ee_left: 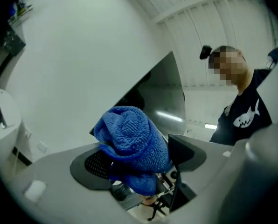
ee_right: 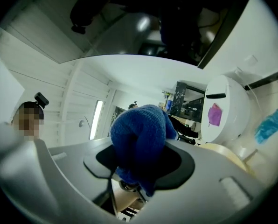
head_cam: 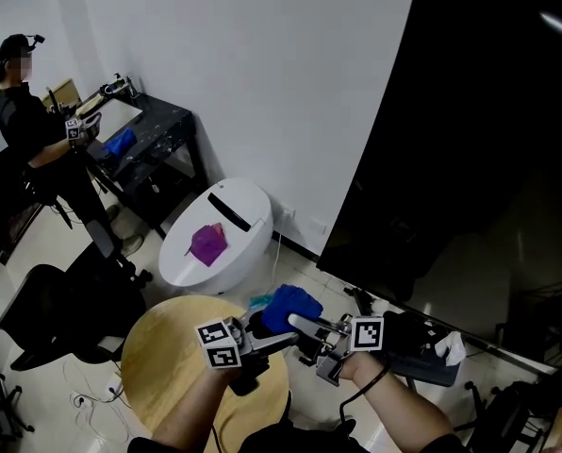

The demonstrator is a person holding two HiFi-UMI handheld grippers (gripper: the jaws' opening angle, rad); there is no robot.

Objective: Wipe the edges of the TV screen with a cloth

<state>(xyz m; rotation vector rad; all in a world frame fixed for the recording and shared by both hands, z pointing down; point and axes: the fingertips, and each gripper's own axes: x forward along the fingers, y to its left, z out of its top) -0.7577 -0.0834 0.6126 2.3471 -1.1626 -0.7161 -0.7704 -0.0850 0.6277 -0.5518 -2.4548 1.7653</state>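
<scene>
Head view: soft, even room light. The white wall (head_cam: pixel 262 64) reads bright. The TV screen (head_cam: pixel 488 130) at 3 o'clock is near-black, with a small glare streak (head_cam: pixel 554 24) at 1 o'clock. Both gripper views: strong fisheye bowing and black corners. The cloth (ee_left: pixel 132 141) is sharp in the left gripper view. In the right gripper view its near side is shadowed, and a lamp strip (ee_right: pixel 96 120) glows at 9 o'clock.

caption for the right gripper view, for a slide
A bunched blue cloth clamped in the right hand-held gripper, the dark TV screen above.
</scene>
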